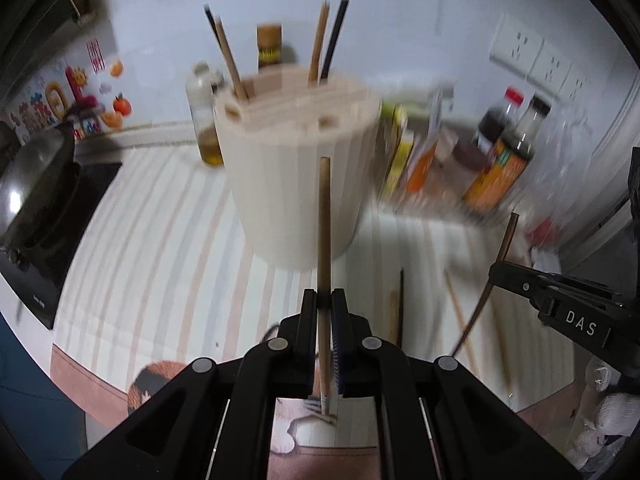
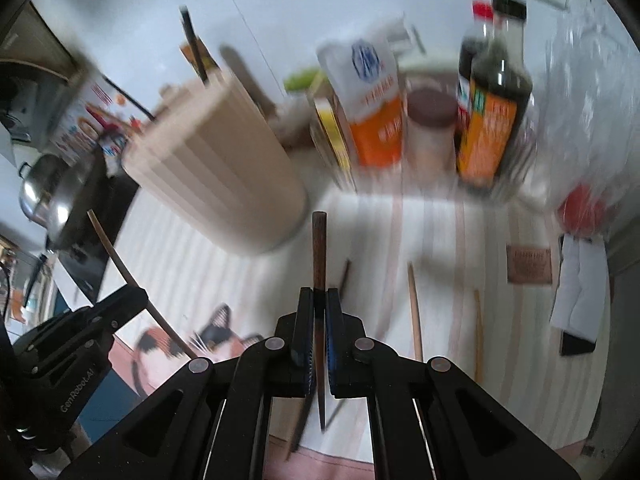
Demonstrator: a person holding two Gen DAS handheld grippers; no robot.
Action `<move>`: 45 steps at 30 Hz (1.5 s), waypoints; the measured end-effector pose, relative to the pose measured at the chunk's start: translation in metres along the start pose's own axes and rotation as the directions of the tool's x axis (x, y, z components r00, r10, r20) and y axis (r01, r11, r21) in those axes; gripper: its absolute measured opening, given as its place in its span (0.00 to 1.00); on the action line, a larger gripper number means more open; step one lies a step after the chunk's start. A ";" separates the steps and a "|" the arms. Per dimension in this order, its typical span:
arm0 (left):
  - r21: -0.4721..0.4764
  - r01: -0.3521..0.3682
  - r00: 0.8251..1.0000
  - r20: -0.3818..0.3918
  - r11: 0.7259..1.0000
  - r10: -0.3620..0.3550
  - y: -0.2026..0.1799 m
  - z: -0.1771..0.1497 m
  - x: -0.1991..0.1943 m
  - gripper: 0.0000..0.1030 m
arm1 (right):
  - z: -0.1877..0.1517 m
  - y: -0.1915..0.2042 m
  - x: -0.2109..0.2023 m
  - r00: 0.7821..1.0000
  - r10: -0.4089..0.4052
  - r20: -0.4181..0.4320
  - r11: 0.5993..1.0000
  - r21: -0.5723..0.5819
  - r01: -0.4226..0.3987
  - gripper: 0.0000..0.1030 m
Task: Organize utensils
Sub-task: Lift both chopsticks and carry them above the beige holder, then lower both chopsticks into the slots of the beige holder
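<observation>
Both claws are clamped shut on chopsticks: the left claw (image 1: pixel 324 300) pinches a light chopstick (image 1: pixel 324 216), the right claw (image 2: pixel 319 300) a dark chopstick (image 2: pixel 319 248), each stick running lengthwise out ahead of its fingers. Ahead of both stands the holder (image 1: pixel 296 184), nearer the left claw, with four chopsticks upright in its top slots. More chopsticks (image 2: pixel 416 316) lie loose on the striped mat (image 1: pixel 160 240).

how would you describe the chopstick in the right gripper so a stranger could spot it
Start at the cream round utensil holder on the striped mat. In front of it, the right gripper pinches a chopstick. It is dark reddish-brown; the loose ones on the mat are paler.
</observation>
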State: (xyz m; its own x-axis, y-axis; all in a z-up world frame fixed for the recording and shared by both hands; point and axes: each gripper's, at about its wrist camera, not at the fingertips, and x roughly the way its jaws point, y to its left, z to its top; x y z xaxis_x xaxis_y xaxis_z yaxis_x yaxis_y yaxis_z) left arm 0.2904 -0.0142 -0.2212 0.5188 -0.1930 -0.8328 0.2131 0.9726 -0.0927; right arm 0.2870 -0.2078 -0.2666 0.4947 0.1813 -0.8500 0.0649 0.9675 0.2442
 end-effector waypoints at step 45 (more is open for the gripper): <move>-0.136 -0.020 0.958 0.282 0.991 0.058 0.071 0.213 -0.035 0.04 | 0.241 0.128 -0.055 0.955 0.116 0.273 0.980 -0.187 -0.066 0.05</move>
State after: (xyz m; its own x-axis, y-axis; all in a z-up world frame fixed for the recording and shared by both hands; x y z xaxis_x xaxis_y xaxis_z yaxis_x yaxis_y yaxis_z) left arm 0.4636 0.0337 -0.0818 0.7429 -0.1647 -0.6488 0.0881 0.9849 -0.1492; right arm 0.4767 -0.1365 -0.0757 0.7165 0.2377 -0.6558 -0.1311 0.9693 0.2081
